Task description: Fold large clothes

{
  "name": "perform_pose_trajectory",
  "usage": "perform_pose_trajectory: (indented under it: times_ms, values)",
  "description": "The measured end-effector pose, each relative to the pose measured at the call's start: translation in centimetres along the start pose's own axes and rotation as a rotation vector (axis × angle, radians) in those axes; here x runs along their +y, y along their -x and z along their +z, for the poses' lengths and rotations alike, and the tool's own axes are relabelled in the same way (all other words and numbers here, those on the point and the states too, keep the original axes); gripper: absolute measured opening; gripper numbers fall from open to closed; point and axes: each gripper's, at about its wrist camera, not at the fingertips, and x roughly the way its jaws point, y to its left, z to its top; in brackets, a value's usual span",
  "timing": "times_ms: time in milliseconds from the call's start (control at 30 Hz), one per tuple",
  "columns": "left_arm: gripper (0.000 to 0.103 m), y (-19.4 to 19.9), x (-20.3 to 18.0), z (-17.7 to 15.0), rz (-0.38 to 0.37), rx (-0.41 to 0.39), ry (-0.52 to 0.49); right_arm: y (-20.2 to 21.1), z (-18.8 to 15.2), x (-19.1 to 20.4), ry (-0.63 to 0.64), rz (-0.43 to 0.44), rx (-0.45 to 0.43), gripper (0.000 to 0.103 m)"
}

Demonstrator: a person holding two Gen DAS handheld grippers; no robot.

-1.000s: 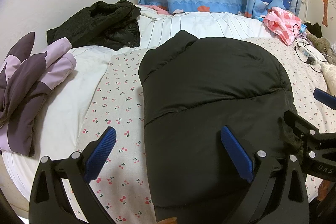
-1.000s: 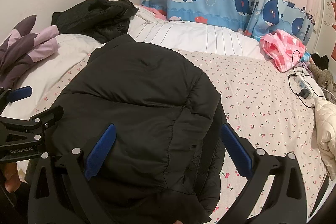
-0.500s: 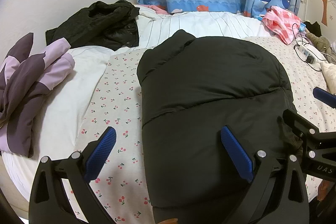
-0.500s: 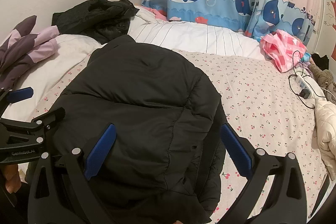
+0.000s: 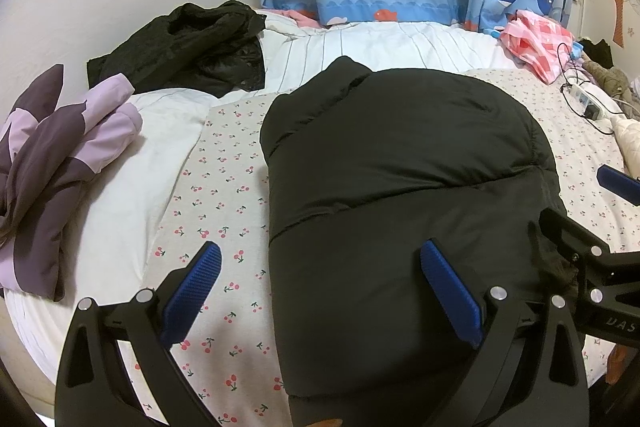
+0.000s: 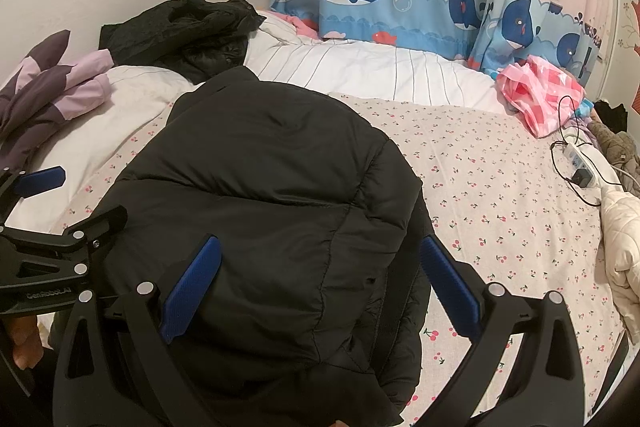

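A black puffer jacket lies folded into a compact bundle on the cherry-print bed sheet; it also shows in the right wrist view. My left gripper is open, its fingers over the jacket's near left edge, holding nothing. My right gripper is open over the jacket's near right part, holding nothing. Each gripper shows at the edge of the other's view.
A crumpled black garment and a purple jacket lie at the left on the white duvet. A pink checked cloth, a power strip with cable and a cream garment lie at the right. Whale curtain behind.
Almost nothing differs. Both grippers stay open over the jacket, with only a slight camera shift.
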Motion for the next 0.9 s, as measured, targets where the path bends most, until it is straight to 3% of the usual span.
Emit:
perform_pose_trajectory:
  times_ms: [500,900]
  values:
    - [0.096,0.21,0.0,0.38,0.018,-0.009,-0.021,0.0,0.01,0.05,0.0,0.0,-0.001,0.096]
    - [0.096,0.73,-0.19,0.73,-0.02,-0.03,-0.029,0.0,-0.02,0.09,-0.003,0.002,0.0,0.096]
